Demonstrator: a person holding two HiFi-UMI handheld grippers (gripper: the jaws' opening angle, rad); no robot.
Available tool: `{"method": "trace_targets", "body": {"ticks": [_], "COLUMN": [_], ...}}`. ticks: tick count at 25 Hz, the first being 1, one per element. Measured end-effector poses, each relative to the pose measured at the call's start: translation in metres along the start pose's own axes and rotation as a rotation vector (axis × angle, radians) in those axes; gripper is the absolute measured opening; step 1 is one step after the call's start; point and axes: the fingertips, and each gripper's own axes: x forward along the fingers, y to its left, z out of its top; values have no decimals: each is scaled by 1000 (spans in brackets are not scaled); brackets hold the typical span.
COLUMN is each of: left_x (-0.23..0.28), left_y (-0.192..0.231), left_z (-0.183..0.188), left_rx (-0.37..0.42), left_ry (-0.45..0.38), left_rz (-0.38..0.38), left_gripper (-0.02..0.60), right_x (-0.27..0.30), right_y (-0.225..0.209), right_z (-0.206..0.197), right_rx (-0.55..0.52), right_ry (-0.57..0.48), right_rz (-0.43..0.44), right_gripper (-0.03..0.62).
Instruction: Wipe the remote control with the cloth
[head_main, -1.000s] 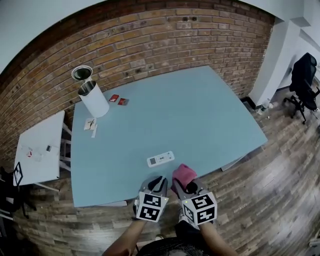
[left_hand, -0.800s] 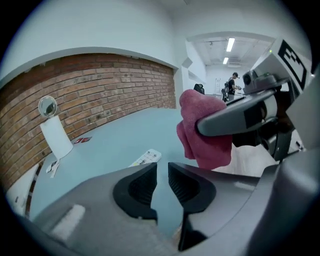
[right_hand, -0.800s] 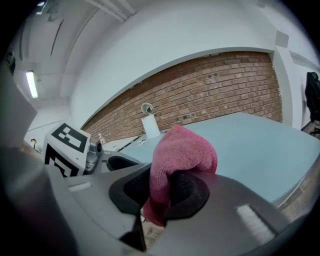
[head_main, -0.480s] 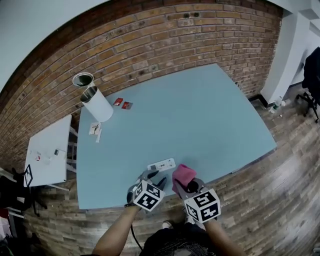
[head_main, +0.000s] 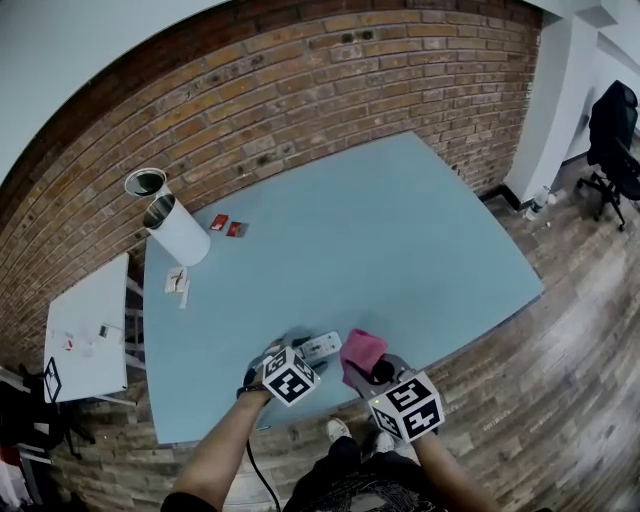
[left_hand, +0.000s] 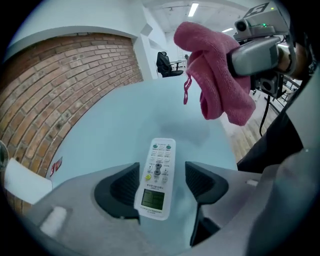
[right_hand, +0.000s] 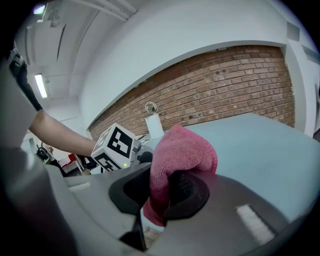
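While the left claw (left_hand: 162, 172) hangs steeply over the near edge of the desk (head_main: 400, 230), its jaws have just been opening. They now stand wide apart, one on each side of the remote control (left_hand: 157, 180). The remote lies flat on the desk, face up. Its long axis runs along the line in which this claw points, with the display end nearest the claw and the button end away from it. The left edge of the remote overlaps the left jaw in the left gripper view, but neither pad appears to press on it.

Just to the right of the remote, and raised off the desk, hangs the pink cloth (right_hand: 182, 150). It is bunched and clamped between the closed jaws of the right claw (right_hand: 162, 190), which points forward over the desk's edge.

The left claw is plainly the nearer of the two to the remote. Its jaws already straddle the narrow width, so a grip would probably close across the short axis. The cloth would then have to come in from the right.
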Motion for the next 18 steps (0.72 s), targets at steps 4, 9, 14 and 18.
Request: {"method": "trace_targets", "body": {"ticks": [4,9,14,18], "left_x": [13,23,27,31], "left_y": [1,-4,1,-5], "left_z": [-5,-10,-2,4], "left_rx": [62,117,162,155], "left_ry": [72,150,194,209], "left_rz": [-106,-235,-303,-318], "left_gripper": [313,313,313,307], "right_x": [5,9,16,20], "right_y": [-8,-17,-23,-24], "right_z": [9,13,17,15], "right_rx": [4,19,34,41], "right_ry": [-8,-11,-15,-10], "right_rz": [-31,-71,-105,-117], "right_gripper": [61,61,61,61]}}
